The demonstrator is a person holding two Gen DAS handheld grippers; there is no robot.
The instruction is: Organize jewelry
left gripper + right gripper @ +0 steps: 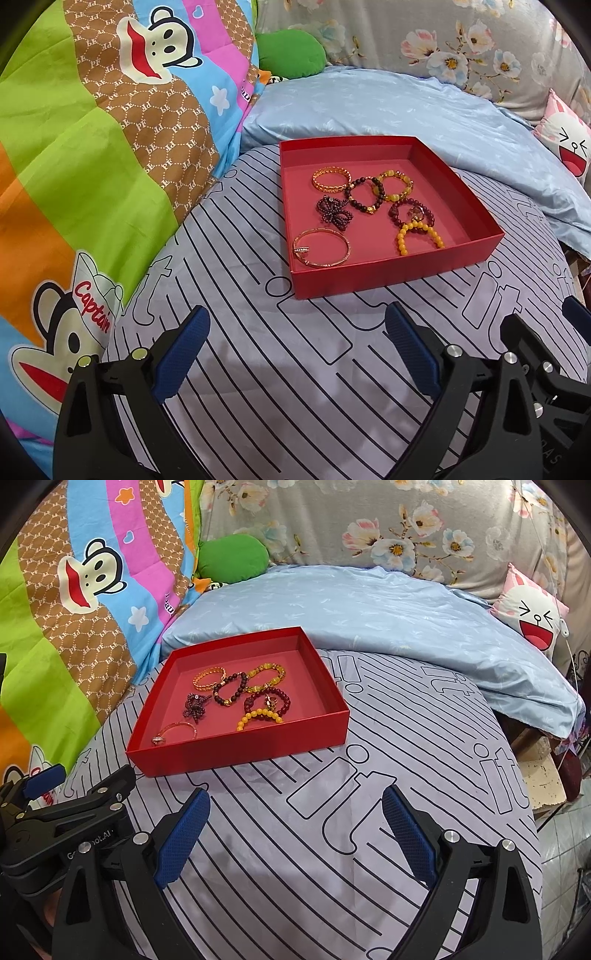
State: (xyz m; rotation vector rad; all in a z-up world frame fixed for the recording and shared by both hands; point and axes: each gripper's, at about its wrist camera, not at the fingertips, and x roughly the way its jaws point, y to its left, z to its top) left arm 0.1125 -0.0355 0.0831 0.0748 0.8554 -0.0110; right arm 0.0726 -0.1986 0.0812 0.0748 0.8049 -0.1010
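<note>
In the right wrist view, the near wall of the shallow red cardboard box (236, 751) hides the lower arc of the thin rose-gold bangle (176, 731) at its near left corner. The dark garnet bead bracelet (267, 701) is partly covered by the yellow bead bracelet (258, 716); its small gold charm is too small to identify. The cartoon-face pillow (570, 147) is cut off by the left wrist view's right edge.

1. The left wrist camera looks forward and down from low over the striped lavender bedsheet (258, 369), near the shallow red cardboard tray (388, 273).
2. The right wrist camera sits just beside it, to its right.
3. Both views share that tray (236, 751) and the pale blue pillow (369, 609).
</note>
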